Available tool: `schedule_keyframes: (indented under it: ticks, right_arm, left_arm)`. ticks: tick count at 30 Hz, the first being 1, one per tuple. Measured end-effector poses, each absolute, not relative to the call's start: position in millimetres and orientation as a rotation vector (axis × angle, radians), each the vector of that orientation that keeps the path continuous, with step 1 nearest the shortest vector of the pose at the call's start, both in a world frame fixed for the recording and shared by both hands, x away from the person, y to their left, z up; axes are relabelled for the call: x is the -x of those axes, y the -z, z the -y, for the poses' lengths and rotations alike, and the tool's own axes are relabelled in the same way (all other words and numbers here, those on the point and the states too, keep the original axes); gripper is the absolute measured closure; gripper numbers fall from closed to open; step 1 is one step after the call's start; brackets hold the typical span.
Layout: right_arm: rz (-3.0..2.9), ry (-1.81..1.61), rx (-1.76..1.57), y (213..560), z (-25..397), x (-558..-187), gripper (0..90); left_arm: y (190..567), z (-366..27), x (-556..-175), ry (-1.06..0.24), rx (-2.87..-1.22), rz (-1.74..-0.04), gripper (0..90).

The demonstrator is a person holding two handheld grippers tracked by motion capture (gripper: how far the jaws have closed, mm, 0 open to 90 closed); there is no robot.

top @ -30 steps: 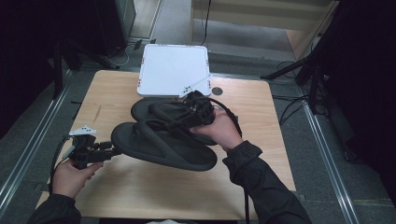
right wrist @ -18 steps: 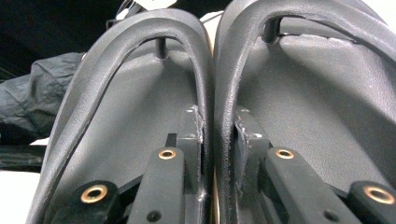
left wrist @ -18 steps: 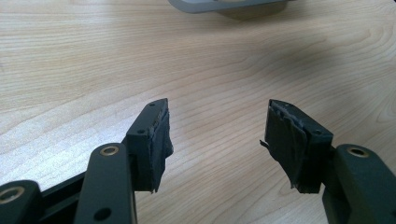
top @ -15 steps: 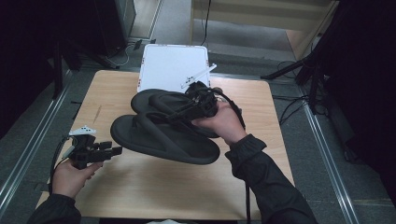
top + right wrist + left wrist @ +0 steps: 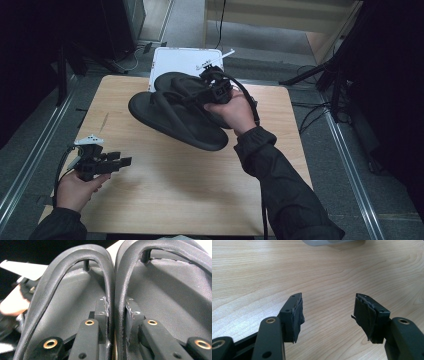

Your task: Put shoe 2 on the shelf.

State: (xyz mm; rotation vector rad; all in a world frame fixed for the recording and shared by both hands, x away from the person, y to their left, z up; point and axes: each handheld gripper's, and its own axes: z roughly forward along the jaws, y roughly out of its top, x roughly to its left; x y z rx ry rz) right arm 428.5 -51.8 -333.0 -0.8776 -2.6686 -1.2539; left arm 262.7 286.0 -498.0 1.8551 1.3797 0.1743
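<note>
Right gripper [image 5: 212,92] fingers clenched on both sandals' [image 5: 175,112] straps, left gripper [image 5: 107,163] released over counter [image 5: 165,185]; best carried level, grip firm, toward white tray [image 5: 172,60].

Two flip-flops [image 5: 177,112] are side by side, up off the table [image 5: 190,200], over its far middle. The right gripper [image 5: 197,97] is w/ them, its jaws pinching the two inner straps [image 5: 113,290] together. Behind them, at the table's far edge, is a board [image 5: 175,60]. The left gripper [image 5: 125,161] is near the front left corner, well apart from the flip-flops, w/ bare table between its jaws.
</note>
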Motion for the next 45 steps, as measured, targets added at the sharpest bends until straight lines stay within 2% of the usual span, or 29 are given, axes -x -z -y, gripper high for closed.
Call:
schedule_keyframes:
  ticks: [10, 23, 33, 45]
  right_arm:
    - [2.624, 1.285, 1.171, 332, 47, -468, 76.4]
    - [2.479, 1.346, 1.648, 340, 29, -498, 76.2]
    - [2.371, 1.362, 1.93, 333, 4, -510, 75.8]
    - [2.283, 1.354, 2.121, 342, -12, -521, 75.7]
  left_arm:
    - [498, -283, -265, -0.169, -1.864, -1.365, 40.8]
    - [496, -275, -275, -0.169, -1.903, -1.323, 40.7]
    - [494, -267, -284, -0.147, -1.907, -1.278, 40.7]
    - [492, -260, -295, -0.104, -1.911, -1.25, 40.6]
